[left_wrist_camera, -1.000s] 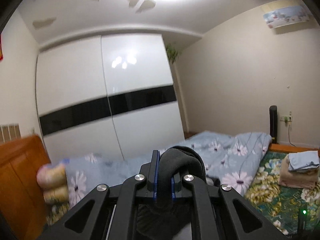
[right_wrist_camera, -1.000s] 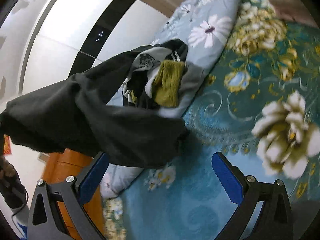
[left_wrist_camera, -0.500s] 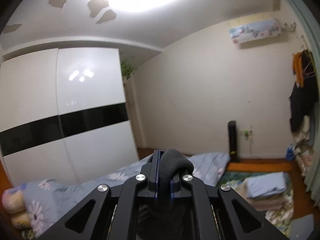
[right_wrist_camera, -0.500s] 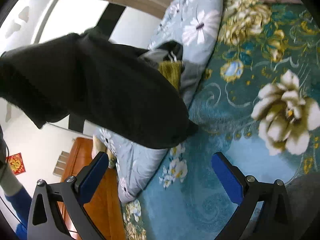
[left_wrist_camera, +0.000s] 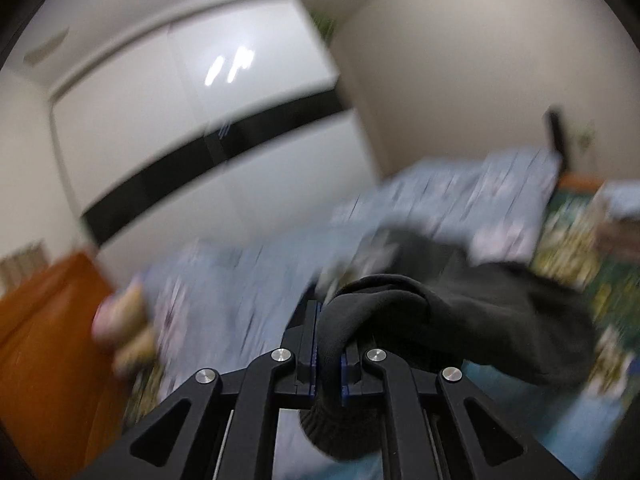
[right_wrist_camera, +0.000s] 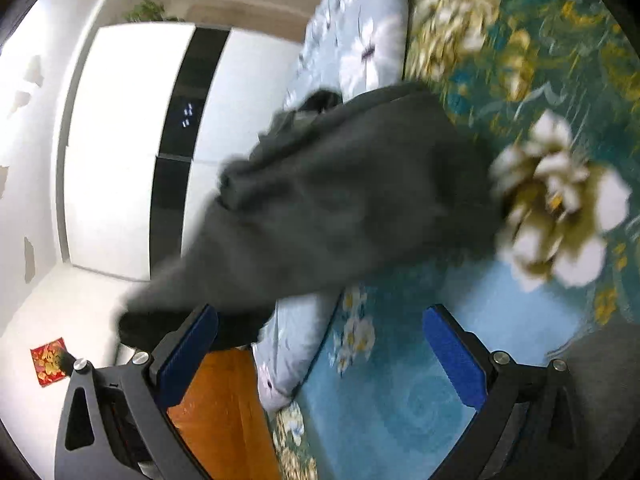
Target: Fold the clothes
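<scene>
My left gripper (left_wrist_camera: pixel 329 336) is shut on a fold of a dark grey garment (left_wrist_camera: pixel 460 316), which trails off to the right over the bed. In the right wrist view the same dark grey garment (right_wrist_camera: pixel 340 208) hangs in the air above the floral bedspread (right_wrist_camera: pixel 400 400). My right gripper (right_wrist_camera: pixel 320 356) is open and empty; its blue pads (right_wrist_camera: pixel 454 354) sit below the garment without touching it. Both views are motion-blurred.
A light blue flowered quilt (left_wrist_camera: pixel 248 280) lies along the bed's far side, also in the right wrist view (right_wrist_camera: pixel 360 32). A wooden headboard (left_wrist_camera: pixel 44 344) is at left. A white wardrobe (left_wrist_camera: pixel 200 128) stands behind. Folded clothes (left_wrist_camera: pixel 620 216) sit at far right.
My left gripper swung up toward the ceiling, then back down with the garment, which now spreads out to the right. In the right wrist view the garment moved right and lower over the bedspread.
</scene>
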Available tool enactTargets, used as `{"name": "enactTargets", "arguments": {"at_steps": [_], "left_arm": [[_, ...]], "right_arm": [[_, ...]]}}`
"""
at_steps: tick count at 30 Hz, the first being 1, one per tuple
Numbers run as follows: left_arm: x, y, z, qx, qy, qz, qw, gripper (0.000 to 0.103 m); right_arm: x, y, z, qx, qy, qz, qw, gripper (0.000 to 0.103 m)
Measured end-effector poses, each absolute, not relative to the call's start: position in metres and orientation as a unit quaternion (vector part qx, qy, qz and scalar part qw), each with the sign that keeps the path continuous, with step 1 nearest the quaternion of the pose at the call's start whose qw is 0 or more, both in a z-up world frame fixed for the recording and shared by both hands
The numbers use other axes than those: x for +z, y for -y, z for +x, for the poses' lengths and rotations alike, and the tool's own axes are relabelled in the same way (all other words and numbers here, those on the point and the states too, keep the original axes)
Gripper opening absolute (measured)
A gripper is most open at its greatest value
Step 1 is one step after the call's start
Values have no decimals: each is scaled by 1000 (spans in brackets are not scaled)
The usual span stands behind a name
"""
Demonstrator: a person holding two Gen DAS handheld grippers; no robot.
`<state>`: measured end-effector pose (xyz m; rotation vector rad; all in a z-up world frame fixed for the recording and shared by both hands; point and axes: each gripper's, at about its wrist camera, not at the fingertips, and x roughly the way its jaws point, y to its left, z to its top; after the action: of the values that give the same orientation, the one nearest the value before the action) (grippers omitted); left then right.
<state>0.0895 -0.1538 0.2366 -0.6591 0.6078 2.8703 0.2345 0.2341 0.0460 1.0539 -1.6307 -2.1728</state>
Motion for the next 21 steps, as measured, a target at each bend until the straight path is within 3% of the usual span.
{"name": "enactTargets", "arguments": {"at_steps": [5,10,15,16,18,19,21], "left_arm": [[135,216,75,932,-141,-335,7,9],[50,229,49,909,-135,-394,-29,11],[5,234,42,882,-116,-456,-4,13],[5,235,47,881,-106,-462,12,17],[6,246,57,874,-51,-482,37,35],[7,254,61,867,-10,-495,47,50],[5,277,71,848,99,-518,62,57]], "right_arm": [[10,-191,199,-680,579,431,131,103],[-21,-155,166,-681,521,508,84,103],[-31,-173,164,-705,496,507,3,102],[-32,-180,165,-705,502,502,-10,102],[-34,-192,164,-702,510,495,-29,102],[-34,-197,163,-703,509,495,-35,102],[-31,-206,162,-705,513,488,-35,102]]}}
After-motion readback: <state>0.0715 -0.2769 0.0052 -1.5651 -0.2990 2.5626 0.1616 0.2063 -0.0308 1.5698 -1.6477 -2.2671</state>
